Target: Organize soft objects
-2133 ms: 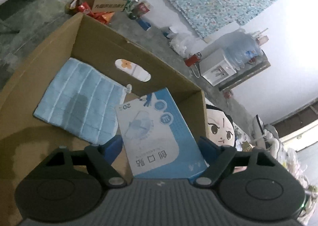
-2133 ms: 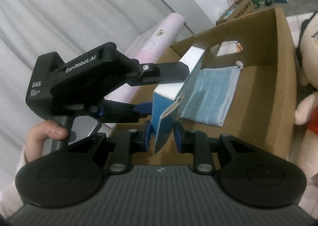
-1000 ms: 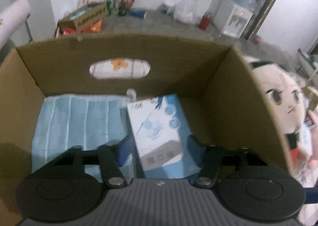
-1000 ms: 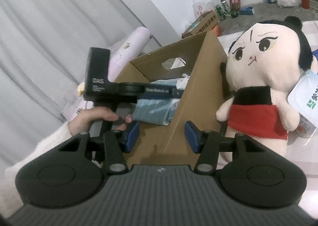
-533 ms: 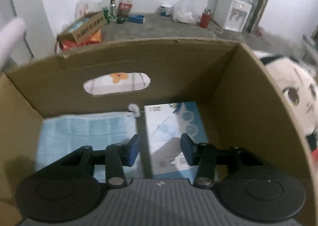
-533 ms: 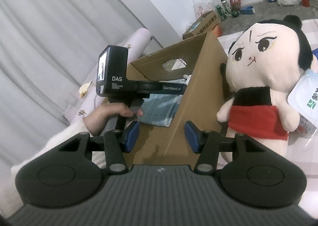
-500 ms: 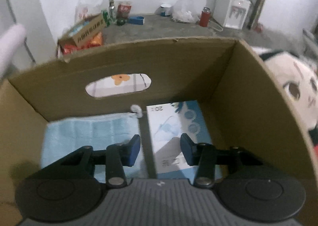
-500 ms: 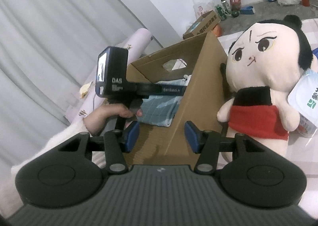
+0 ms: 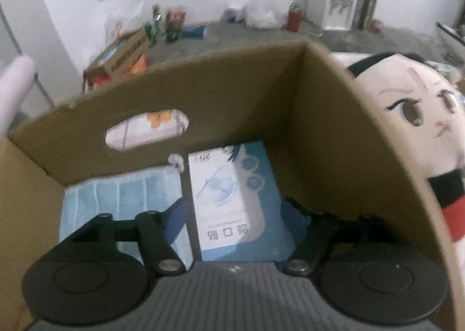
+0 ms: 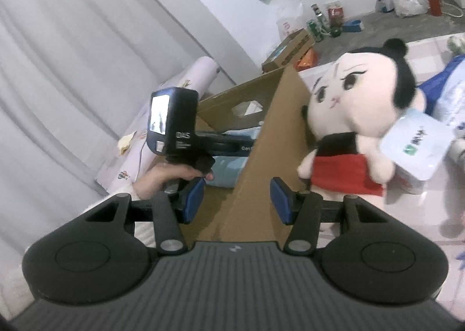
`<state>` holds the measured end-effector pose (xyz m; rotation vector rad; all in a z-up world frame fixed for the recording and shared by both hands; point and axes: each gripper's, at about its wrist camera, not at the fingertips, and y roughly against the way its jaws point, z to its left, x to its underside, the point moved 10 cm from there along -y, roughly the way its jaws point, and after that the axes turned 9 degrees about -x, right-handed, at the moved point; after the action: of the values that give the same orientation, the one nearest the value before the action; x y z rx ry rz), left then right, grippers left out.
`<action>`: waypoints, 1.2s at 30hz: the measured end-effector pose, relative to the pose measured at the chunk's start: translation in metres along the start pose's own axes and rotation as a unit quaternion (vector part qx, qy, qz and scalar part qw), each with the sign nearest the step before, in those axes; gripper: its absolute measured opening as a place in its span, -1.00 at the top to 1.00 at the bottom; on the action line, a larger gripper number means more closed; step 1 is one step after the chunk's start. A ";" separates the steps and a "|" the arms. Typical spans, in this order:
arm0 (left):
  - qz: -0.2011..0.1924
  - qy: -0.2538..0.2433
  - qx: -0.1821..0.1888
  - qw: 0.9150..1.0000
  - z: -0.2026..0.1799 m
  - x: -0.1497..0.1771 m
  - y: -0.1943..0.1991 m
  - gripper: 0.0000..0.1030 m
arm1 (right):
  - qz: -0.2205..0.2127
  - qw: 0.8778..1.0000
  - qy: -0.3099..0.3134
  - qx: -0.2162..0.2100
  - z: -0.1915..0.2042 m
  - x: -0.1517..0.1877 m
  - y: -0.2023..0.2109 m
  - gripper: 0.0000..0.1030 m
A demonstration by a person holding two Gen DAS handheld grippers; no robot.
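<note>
Two things already lie in the cardboard box: blue towel and packet, my left gripper just opening around it, letting go. Beside the box, plush doll waits; my right gripper, apart and empty, must fetch it.

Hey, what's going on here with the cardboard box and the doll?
A person is packing soft things into a cardboard box with two handheld claws. The left claw sits inside the box, and its jaws have just been opening off a blue and white packet, which lies flat beside a folded blue cloth. The right claw is open and empty outside the box. A plush doll sits against the box's outer wall, not yet packed.
</note>
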<state>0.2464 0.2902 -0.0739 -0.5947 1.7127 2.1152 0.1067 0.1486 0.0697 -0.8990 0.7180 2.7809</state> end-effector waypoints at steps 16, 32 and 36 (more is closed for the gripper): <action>-0.009 0.002 -0.054 0.998 0.009 -0.005 -0.001 -0.45 | -0.027 0.999 -0.023 0.020 -0.021 0.005 0.039 0.01; -0.015 -0.014 -0.055 0.998 0.011 0.000 -0.003 -0.82 | -0.035 0.998 -0.046 0.030 -0.042 0.012 0.053 0.01; -0.004 0.020 -0.033 0.999 0.020 0.004 -0.009 -0.90 | -0.036 0.997 -0.058 0.032 -0.049 0.013 0.054 0.00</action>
<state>0.2456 0.3118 -0.0798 -0.6649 1.6632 2.1754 0.1074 0.0775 0.0484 -0.7302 0.7365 2.7053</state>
